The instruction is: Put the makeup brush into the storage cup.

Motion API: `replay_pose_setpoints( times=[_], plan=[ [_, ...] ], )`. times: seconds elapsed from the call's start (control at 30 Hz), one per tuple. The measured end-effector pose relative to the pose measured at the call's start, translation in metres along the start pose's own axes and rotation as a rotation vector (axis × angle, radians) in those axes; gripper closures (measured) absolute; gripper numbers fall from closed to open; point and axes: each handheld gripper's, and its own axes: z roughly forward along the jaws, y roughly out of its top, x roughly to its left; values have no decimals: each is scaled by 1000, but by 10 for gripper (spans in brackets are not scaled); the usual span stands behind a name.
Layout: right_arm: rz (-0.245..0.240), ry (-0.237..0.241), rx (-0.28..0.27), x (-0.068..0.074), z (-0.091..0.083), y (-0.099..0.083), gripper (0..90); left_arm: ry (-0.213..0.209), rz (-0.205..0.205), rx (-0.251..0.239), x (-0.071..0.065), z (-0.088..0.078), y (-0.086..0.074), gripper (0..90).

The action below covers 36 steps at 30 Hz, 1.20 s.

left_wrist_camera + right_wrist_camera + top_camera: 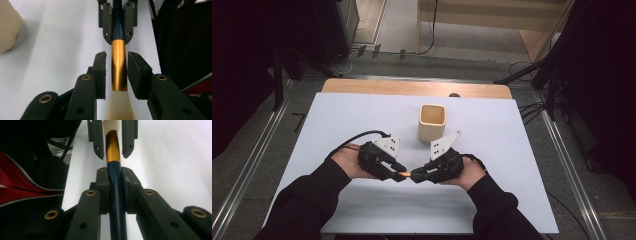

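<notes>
A brush with a dark blue handle (116, 202), a gold ferrule (118, 65) and pale bristles (121, 107) is held level above the white table sheet (362, 115). My right gripper (115, 172) is shut on the blue handle, its pads pressed on both sides. My left gripper (117, 56) faces it tip to tip, with its jaws on either side of the gold ferrule and a thin gap on each side. In the high view the two grippers, left (399, 176) and right (416, 176), meet near the table's front middle, with the orange ferrule (405, 173) between them.
A beige square cup (432, 122) stands upright just beyond the grippers, open side up; it shows as a blurred beige edge (7, 27) in the left gripper view. The person's dark sleeves come in from the front edge. Wooden table edge (412, 87) at the back.
</notes>
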Motion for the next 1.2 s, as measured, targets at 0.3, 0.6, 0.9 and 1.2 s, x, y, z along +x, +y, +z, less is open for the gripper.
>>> replay_pose_setpoints(
  times=[0.3,0.6,0.9,1.2],
  plan=[
    [7,3,16,0,3,1,790,-7,32,82,0,3,8,768],
    [17,-5,30,0,5,2,749,2,41,118,1,3,10,785],
    [13,-61,-22,2,3,2,440,16,61,297,3,-2,26,785],
    [46,-107,-27,-2,14,1,426,-16,63,468,10,-4,38,785]
  ],
)
